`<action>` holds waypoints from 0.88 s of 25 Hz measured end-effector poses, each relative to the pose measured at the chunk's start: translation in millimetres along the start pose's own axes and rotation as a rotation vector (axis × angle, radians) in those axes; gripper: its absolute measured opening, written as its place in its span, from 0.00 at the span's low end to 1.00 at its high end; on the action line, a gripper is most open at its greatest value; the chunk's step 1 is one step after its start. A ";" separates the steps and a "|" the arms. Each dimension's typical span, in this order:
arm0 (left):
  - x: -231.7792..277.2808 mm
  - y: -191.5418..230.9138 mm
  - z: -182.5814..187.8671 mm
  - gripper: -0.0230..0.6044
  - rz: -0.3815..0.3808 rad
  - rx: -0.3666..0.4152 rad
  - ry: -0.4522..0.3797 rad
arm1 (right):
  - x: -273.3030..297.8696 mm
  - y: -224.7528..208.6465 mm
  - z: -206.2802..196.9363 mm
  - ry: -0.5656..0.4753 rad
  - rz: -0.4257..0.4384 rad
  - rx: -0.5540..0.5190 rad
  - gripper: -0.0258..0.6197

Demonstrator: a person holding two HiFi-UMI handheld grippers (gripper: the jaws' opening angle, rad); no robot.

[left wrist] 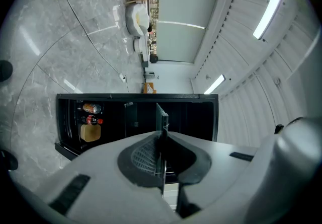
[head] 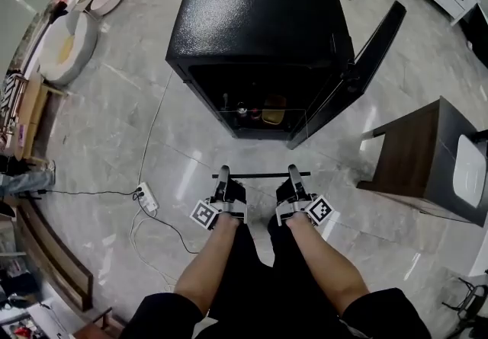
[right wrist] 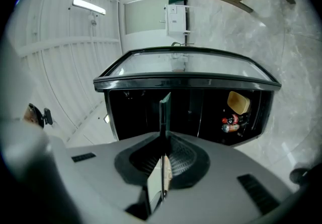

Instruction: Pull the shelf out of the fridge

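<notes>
A black mini fridge (head: 255, 25) stands on the marble floor with its door (head: 364, 71) swung open to the right. I hold the glass shelf (head: 261, 143) level in front of the opening, by its dark front trim (head: 260, 175). My left gripper (head: 223, 176) is shut on the trim's left part, my right gripper (head: 294, 174) on its right part. In the left gripper view the shelf (left wrist: 162, 120) shows edge-on between the closed jaws of the left gripper (left wrist: 163, 142). The right gripper view shows the same shelf (right wrist: 164, 109) in the right gripper (right wrist: 164, 142).
Bottles and a tan container (head: 273, 111) sit low inside the fridge. A white power strip (head: 147, 197) with cables lies on the floor at left. A dark wooden side table (head: 427, 158) stands at right. Round cushions (head: 67, 46) lie far left.
</notes>
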State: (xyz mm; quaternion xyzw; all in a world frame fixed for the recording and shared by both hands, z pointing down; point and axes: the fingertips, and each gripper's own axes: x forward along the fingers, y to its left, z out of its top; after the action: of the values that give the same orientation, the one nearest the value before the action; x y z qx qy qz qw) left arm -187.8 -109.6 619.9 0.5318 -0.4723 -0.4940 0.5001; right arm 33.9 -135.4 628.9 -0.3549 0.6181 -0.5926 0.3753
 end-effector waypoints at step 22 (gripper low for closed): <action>-70.4 -124.6 -2.7 0.08 -0.051 0.018 0.114 | -81.5 128.4 -43.5 -0.066 0.046 -0.043 0.09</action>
State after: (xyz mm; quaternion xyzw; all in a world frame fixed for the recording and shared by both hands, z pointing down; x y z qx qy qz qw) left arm -188.7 -32.6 499.2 0.5753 -0.4339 -0.4713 0.5085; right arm 34.3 -37.2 504.8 -0.3679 0.6261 -0.5584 0.4011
